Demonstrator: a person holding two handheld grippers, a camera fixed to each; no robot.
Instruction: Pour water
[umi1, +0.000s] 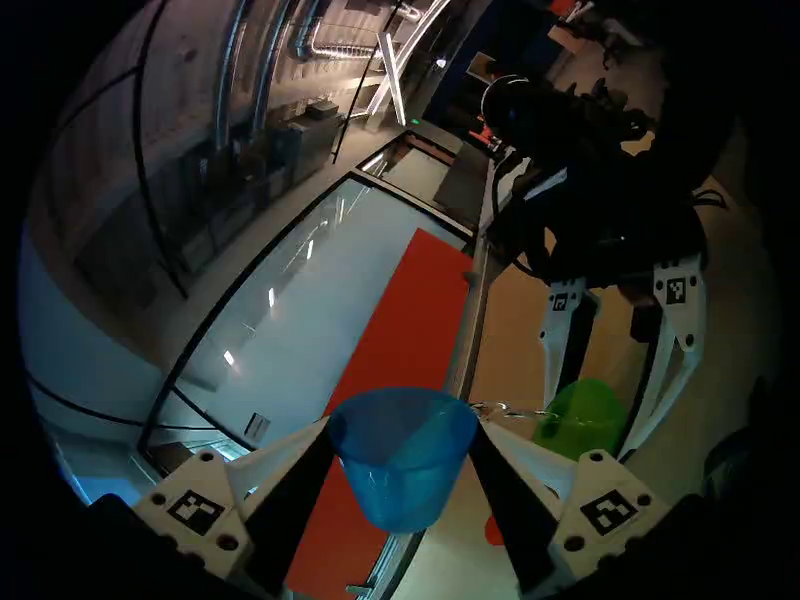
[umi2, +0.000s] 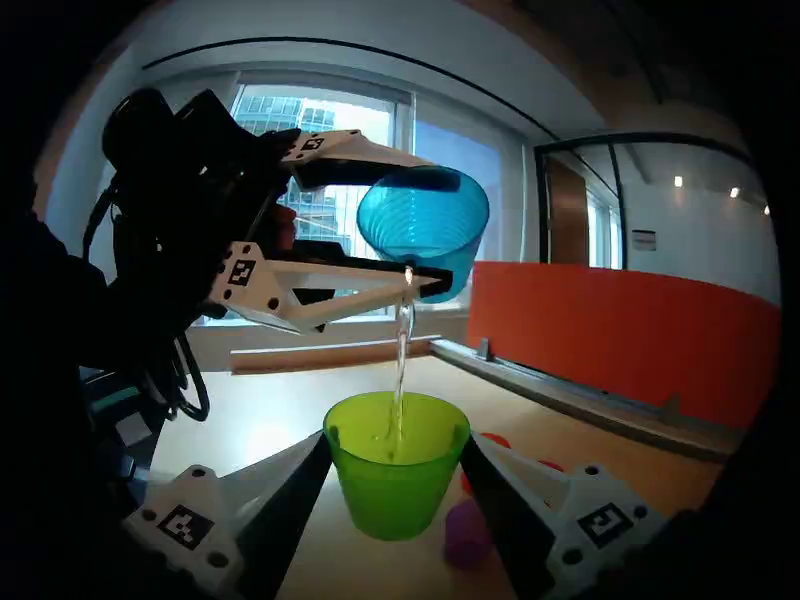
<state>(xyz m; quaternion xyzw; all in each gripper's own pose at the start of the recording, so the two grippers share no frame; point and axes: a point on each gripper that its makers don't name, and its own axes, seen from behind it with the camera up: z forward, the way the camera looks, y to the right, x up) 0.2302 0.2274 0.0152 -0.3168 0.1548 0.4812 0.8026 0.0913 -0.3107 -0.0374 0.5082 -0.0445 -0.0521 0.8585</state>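
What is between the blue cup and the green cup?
A thin stream of water falls from the blue cup into the green cup, in the right gripper view.

Pale wooden desk (umi2: 270, 410), backed by an orange partition panel (umi2: 620, 330) on a grey rail. Large window (umi2: 340, 108) behind admits daylight, with high-rise facades outside. Dark-framed glass wall (umi2: 640, 230) at one side, small ceiling lights (umi2: 680, 182) beyond. In the left gripper view, exposed ceiling pipes (umi1: 250, 50) and a lit strip light (umi1: 393, 85).

purple thing (umi2: 466, 532) behind green cup (umi2: 395, 490) blurred, half hidden
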